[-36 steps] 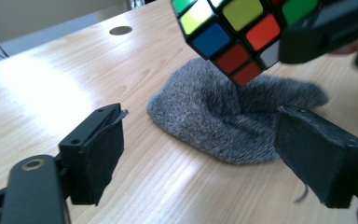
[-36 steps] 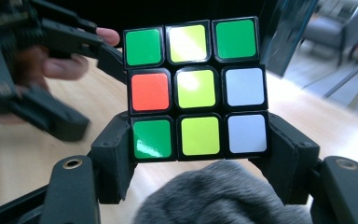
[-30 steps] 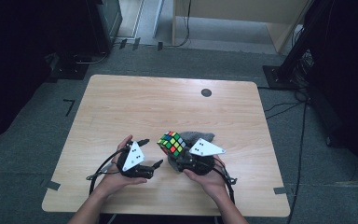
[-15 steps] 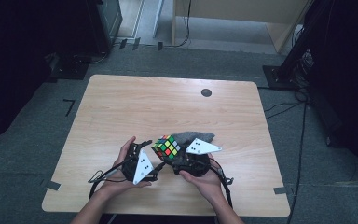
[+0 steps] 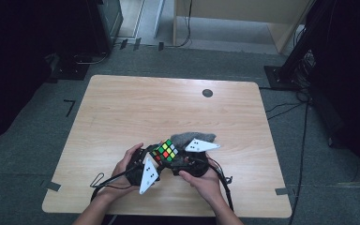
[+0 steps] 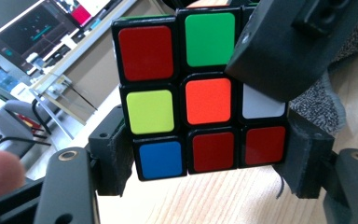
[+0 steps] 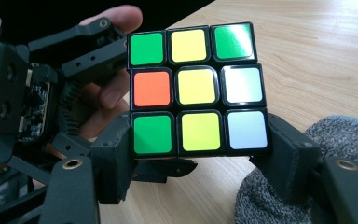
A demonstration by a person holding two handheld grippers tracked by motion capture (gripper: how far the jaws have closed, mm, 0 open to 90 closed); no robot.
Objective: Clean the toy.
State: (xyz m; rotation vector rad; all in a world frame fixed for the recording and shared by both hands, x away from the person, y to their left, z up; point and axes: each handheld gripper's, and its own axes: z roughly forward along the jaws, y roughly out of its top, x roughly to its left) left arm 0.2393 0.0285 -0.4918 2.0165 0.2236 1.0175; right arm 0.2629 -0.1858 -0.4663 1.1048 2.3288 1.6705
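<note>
A scrambled Rubik's cube is held above the near middle of the table between both grippers. My left gripper is shut on its lower layer from the left; in the left gripper view the cube shows red, green, orange and yellow tiles between my jaws. My right gripper is shut on the cube from the right. In the right gripper view the cube shows a mostly yellow and green face, its bottom row pinched between my pads. A hand wraps each gripper.
A grey cloth lies on the wooden table just behind and under the right gripper. A small black disc sits at the far right of the table. Cables trail from both grippers toward the near edge.
My left gripper has moved right from beside the cube and rolled over, and it now grips the cube. The right gripper and cube have shifted slightly left.
</note>
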